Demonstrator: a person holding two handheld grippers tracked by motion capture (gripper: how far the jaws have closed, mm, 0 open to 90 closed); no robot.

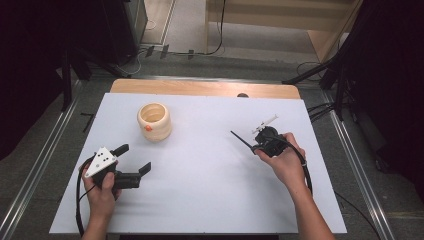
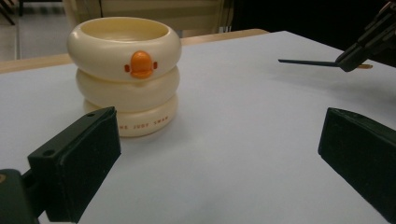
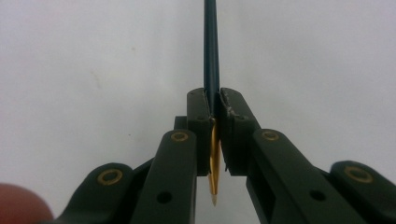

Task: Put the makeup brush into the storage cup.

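Our right gripper (image 3: 215, 109) is clamped on a slim dark pen (image 3: 211, 56) with a gold tip, lifted above the white table (image 1: 210, 165). Our left gripper (image 2: 219, 154) gapes empty near the cream duck-faced cup (image 2: 123, 70).

The white bench (image 1: 200, 170) lay bare across its middle and lower part in the high view, leaving wide room between the two claws. The one standing obstacle was the cream ringed cup (image 1: 154, 121) at upper left of centre, just beyond the left claw (image 1: 135, 159), whose jaws stood wide apart. At right of centre the right claw (image 1: 256, 146) held a thin dark stick (image 1: 241, 139), which jutted toward the upper left over the open middle.
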